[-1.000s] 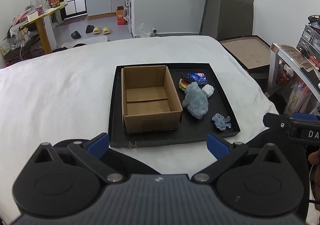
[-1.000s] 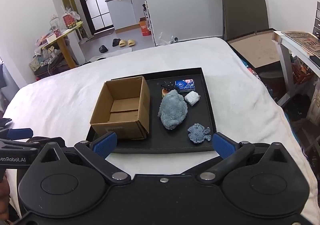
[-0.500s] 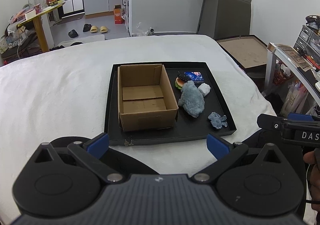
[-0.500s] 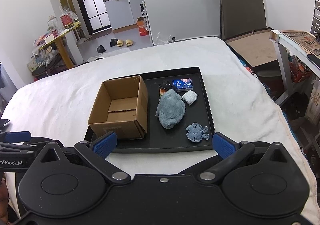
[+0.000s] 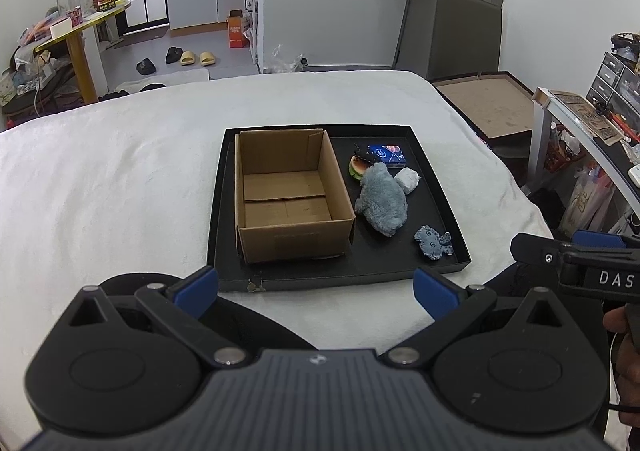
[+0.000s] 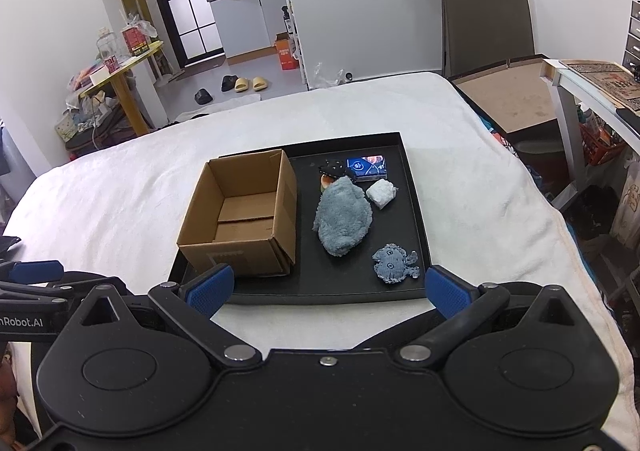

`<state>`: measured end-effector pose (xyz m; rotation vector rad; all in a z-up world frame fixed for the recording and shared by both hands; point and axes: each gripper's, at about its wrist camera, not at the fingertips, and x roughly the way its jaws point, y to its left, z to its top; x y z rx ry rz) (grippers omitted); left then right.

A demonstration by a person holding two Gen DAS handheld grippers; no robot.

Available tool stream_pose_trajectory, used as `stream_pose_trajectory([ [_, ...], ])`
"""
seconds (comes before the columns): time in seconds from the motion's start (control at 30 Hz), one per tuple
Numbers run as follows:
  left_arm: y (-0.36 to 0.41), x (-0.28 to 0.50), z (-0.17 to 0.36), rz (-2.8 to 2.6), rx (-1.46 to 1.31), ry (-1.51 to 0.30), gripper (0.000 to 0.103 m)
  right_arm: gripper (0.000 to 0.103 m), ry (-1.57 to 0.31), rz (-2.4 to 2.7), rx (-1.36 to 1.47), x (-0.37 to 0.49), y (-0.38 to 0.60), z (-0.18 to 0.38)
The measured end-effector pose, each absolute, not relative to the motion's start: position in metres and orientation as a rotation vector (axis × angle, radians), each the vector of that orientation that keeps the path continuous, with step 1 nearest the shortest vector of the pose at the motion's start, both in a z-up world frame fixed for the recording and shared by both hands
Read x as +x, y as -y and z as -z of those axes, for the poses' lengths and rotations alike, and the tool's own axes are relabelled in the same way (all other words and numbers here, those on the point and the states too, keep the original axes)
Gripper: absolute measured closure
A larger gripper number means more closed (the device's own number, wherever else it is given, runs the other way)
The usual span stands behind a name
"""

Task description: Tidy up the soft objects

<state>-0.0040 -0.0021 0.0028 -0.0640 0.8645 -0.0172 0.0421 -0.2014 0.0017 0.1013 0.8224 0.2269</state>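
A black tray [image 5: 440,207] [image 6: 416,211] lies on the white bed. In it stands an open, empty cardboard box [image 5: 288,195] [image 6: 244,219] on the left. To its right lie a grey-blue plush [image 5: 382,205] [image 6: 342,217], a small blue fabric toy [image 5: 432,243] [image 6: 394,265], a white soft block [image 5: 407,179] [image 6: 382,193], a burger-like toy [image 5: 357,167], a black spotted piece [image 6: 332,169] and a blue packet [image 5: 387,154] [image 6: 367,166]. My left gripper [image 5: 316,289] and right gripper [image 6: 328,287] are both open and empty, held short of the tray's near edge.
The white bed cover [image 5: 120,179] surrounds the tray. A flat cardboard tray [image 5: 484,103] lies past the bed's right edge, beside a white shelf [image 5: 576,131]. A yellow table [image 5: 76,47] stands far left. The right gripper shows at the left view's right edge [image 5: 576,255].
Both grippers have drawn back and risen slightly, so the tray looks smaller and more centred. Nothing on the tray has moved.
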Motion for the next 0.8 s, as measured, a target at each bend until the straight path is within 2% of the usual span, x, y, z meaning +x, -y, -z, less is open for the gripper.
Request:
stream_pose_trajectory([
  [0.8,0.0020,-0.0035,-0.0040,0.017,-0.071,-0.867,0.000,0.000,-0.818,-0.220,0.086,0.0403,0.2002,-0.0011],
])
